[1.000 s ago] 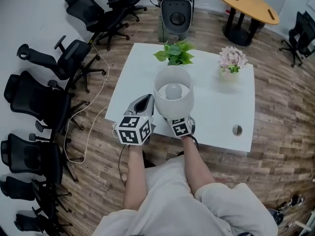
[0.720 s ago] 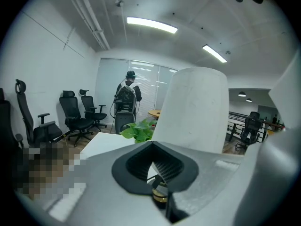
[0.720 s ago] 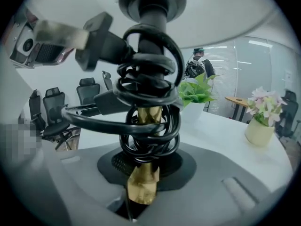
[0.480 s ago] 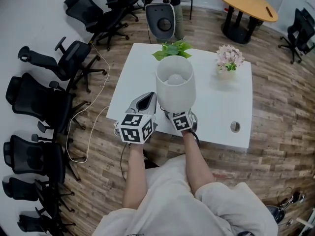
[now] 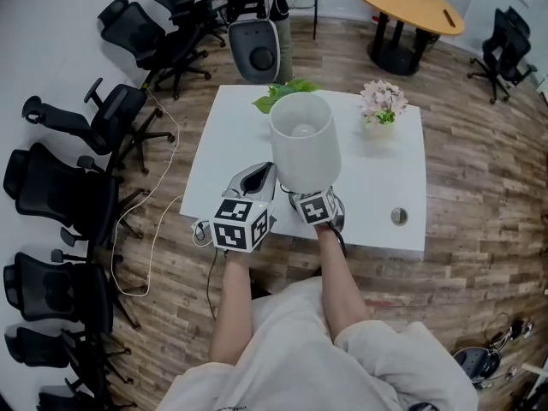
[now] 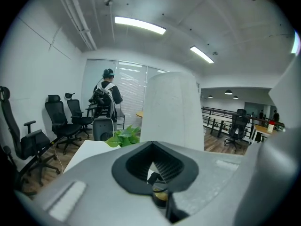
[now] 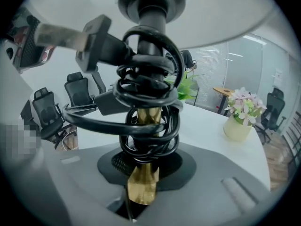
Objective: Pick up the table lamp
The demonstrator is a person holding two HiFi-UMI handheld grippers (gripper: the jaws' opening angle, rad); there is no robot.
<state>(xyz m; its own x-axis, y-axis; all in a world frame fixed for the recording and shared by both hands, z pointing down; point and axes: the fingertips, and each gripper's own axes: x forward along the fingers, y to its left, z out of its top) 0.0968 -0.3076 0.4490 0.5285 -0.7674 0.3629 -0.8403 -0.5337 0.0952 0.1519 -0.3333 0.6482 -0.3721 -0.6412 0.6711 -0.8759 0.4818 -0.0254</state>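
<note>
The table lamp has a white shade [image 5: 304, 148] and a brass stem [image 7: 143, 121] wound with a black cable [image 7: 148, 102] that ends in a plug [image 7: 96, 44]. My right gripper [image 7: 141, 192] is shut on the brass stem below the coil and holds the lamp upright over the table's near edge. In the head view the right gripper [image 5: 315, 202] sits mostly under the shade. My left gripper [image 5: 261, 171] is just left of the lamp with its jaws together. From the left gripper [image 6: 152, 146] the shade [image 6: 171, 109] rises close ahead.
The white table [image 5: 385, 178] carries a green plant [image 5: 278, 92], a pot of pink flowers [image 5: 379, 110] and a round cable hole [image 5: 399, 216]. Black office chairs [image 5: 60, 187] line the left side. A person [image 6: 107, 95] stands beyond the table near a grey machine [image 5: 254, 50].
The lamp has come up with the right gripper: its shade now stands taller and closer to the camera. The left gripper has stayed beside it.
</note>
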